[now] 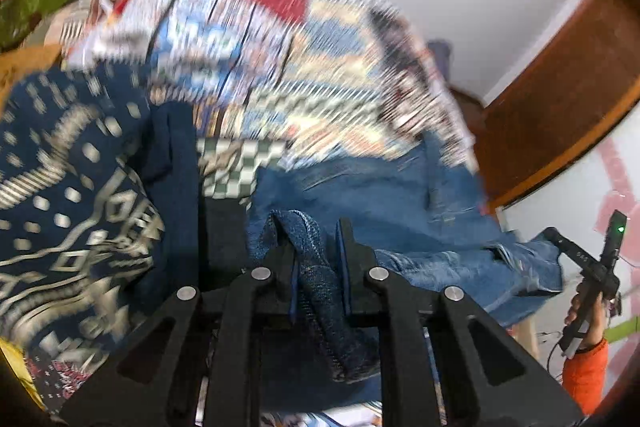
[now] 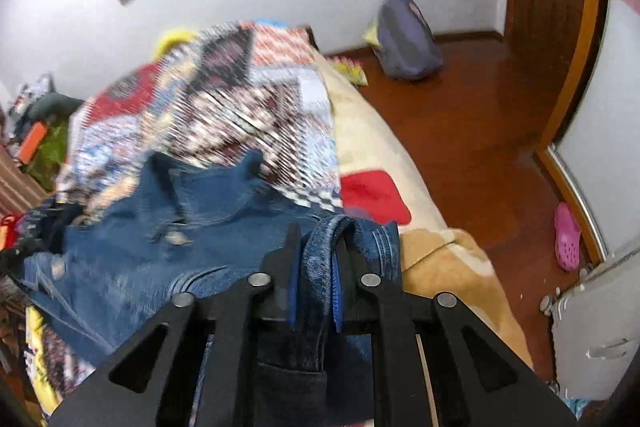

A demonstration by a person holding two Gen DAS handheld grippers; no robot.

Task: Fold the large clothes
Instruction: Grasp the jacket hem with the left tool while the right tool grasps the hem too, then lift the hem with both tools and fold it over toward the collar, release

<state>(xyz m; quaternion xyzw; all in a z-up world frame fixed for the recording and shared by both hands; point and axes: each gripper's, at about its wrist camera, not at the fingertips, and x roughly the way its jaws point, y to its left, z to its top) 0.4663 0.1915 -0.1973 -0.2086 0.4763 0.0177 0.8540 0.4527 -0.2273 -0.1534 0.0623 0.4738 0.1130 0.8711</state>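
Left gripper (image 1: 316,247) clamped on a bunched denim fold of the jeans (image 1: 360,195), spread across the patchwork bedspread (image 1: 280,67) near the bed's edge. Right gripper (image 2: 318,251) likewise pinching the jeans' hem.

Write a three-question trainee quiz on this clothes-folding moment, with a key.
1. True or false: the left gripper is shut on the jeans.
2. What does the right gripper hold? A) pink shoe B) jeans C) backpack
3. Fill in: the jeans lie over a patchwork ____.

Key: 1 true. 2 B; the pink shoe and backpack sit on the floor. 3 quilt.
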